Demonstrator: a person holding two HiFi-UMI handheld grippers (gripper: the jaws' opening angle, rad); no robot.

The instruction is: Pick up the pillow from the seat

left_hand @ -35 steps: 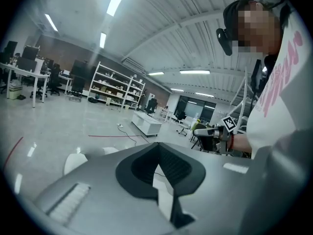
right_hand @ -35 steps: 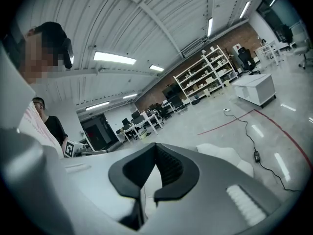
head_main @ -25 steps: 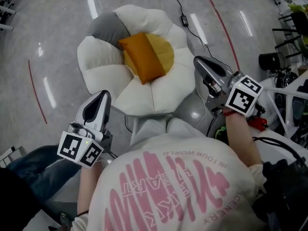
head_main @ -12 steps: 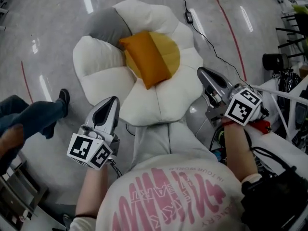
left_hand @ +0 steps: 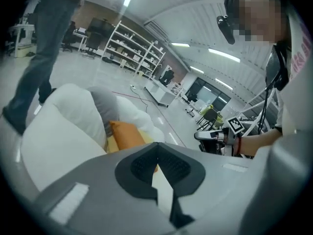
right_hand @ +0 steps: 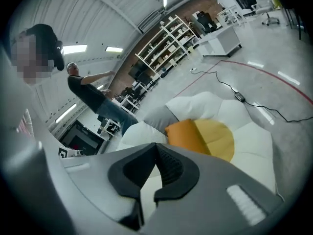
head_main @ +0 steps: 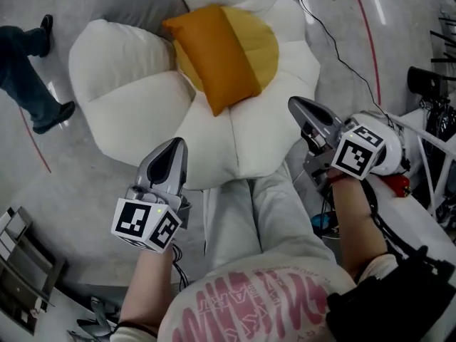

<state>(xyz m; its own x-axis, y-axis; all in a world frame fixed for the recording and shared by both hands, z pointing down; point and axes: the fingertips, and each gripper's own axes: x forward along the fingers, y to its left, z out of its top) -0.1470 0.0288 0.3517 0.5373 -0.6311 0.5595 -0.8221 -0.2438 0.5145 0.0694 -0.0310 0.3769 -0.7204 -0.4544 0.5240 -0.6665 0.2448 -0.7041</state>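
Note:
An orange pillow lies slantwise on the yellow middle of a flower-shaped floor seat with white petals and one grey petal. My left gripper is shut and empty, its tips over the seat's near edge, short of the pillow. My right gripper is also shut and empty, beside the seat's right petal. In the left gripper view the pillow shows just beyond the left gripper. In the right gripper view the pillow lies ahead of the right gripper.
A bystander's legs stand left of the seat. A black cable runs over the floor at the upper right. White frames and dark gear crowd the right edge. My own knees are just below the seat.
Both grippers have come down toward the seat, which now fills more of the head view. The bystander's legs have shifted from lower left to upper left.

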